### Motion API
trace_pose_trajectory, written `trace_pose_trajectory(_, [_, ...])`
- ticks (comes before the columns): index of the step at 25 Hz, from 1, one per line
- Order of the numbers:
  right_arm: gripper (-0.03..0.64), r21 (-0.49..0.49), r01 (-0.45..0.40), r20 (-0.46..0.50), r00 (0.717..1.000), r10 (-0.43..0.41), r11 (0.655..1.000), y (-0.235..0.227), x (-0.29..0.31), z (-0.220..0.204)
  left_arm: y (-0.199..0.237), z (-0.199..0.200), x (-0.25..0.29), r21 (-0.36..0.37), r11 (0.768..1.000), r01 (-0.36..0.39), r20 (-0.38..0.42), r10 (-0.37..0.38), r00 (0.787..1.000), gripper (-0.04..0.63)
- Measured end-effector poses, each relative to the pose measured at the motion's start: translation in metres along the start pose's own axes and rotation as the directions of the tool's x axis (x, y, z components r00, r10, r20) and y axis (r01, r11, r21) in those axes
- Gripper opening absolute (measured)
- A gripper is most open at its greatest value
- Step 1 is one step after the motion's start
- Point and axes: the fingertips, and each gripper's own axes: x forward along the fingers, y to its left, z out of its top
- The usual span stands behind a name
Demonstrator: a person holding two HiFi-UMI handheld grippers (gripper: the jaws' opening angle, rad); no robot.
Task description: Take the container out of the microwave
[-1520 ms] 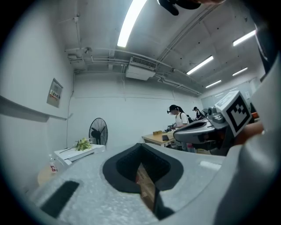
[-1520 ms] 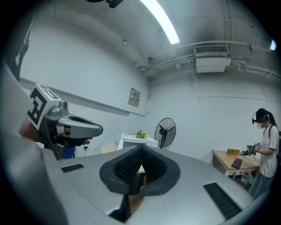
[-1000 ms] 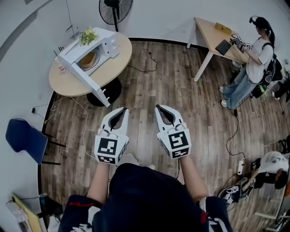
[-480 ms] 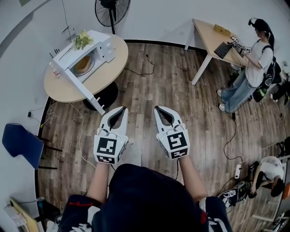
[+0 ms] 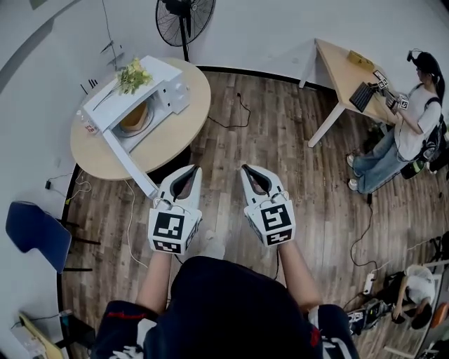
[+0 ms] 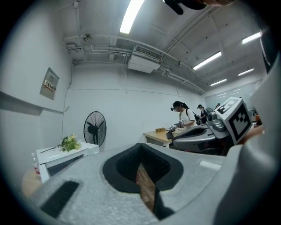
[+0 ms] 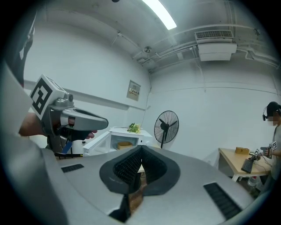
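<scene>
A white microwave [image 5: 140, 90] stands on a round wooden table [image 5: 168, 133] at the upper left, its door [image 5: 128, 163] swung open toward me. Inside sits a tan container [image 5: 135, 116], which also shows in the right gripper view as the container [image 7: 124, 143]. My left gripper [image 5: 191, 170] and right gripper [image 5: 247, 170] are held side by side over the wood floor, short of the table. Both are shut with nothing between the jaws. The left gripper [image 7: 77, 119] shows at the left of the right gripper view.
Flowers [image 5: 135, 73] lie on top of the microwave. A standing fan [image 5: 184, 17] is behind the table, a blue chair [image 5: 36, 228] at the left. A desk [image 5: 349, 70] with a person [image 5: 414, 130] is at the right. Cables [image 5: 228, 119] trail over the floor.
Both grippers have moved forward together, and the table with the microwave now lies closer to them. Their jaws stay shut.
</scene>
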Motion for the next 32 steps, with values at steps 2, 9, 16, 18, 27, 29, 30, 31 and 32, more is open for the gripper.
trace_pose_trajectory(2, [0.006, 0.000, -0.007, -0.001, 1.000, 0.007, 1.000, -0.006, 0.029, 0.007, 0.023, 0.003, 0.018, -0.003, 1.000, -0.001, 0.000, 0.001, 1.000, 0.014])
trace_pose_trajectory(9, [0.006, -0.016, -0.032, -0.007, 0.999, 0.032, 0.999, -0.013, 0.115, 0.021, 0.091, 0.009, 0.064, -0.021, 1.000, -0.010, 0.022, 0.011, 1.000, 0.014])
trace_pose_trajectory(16, [0.006, -0.025, -0.091, -0.016, 0.996, 0.091, 0.995, -0.009, 0.179, 0.024, 0.130, 0.000, 0.084, -0.070, 0.997, -0.032, 0.018, 0.033, 0.999, 0.014])
trace_pose_trajectory(18, [0.006, -0.034, -0.117, -0.014, 0.993, 0.116, 0.993, -0.007, 0.194, 0.027, 0.138, -0.004, 0.088, -0.097, 0.994, -0.047, 0.007, 0.048, 0.999, 0.014])
trace_pose_trajectory(27, [0.006, -0.060, -0.307, -0.012, 0.952, 0.307, 0.950, 0.003, 0.259, 0.028, 0.175, -0.030, 0.100, -0.130, 0.964, -0.233, -0.079, 0.224, 0.971, 0.014])
trace_pose_trajectory(29, [0.006, -0.078, -0.369, -0.010, 0.929, 0.370, 0.926, 0.007, 0.274, 0.031, 0.189, -0.034, 0.100, -0.137, 0.942, -0.305, -0.098, 0.294, 0.951, 0.014])
trace_pose_trajectory(30, [0.006, -0.084, -0.394, -0.006, 0.919, 0.395, 0.915, 0.009, 0.282, 0.034, 0.195, -0.035, 0.100, -0.143, 0.931, -0.336, -0.106, 0.323, 0.940, 0.014])
trace_pose_trajectory(31, [0.006, -0.086, -0.415, -0.002, 0.909, 0.417, 0.906, 0.011, 0.290, 0.037, 0.202, -0.036, 0.099, -0.145, 0.920, -0.363, -0.112, 0.349, 0.930, 0.014])
trace_pose_trajectory(32, [0.006, -0.087, -0.437, 0.003, 0.899, 0.439, 0.895, 0.012, 0.299, 0.040, 0.209, -0.037, 0.099, -0.141, 0.910, -0.391, -0.120, 0.376, 0.919, 0.014])
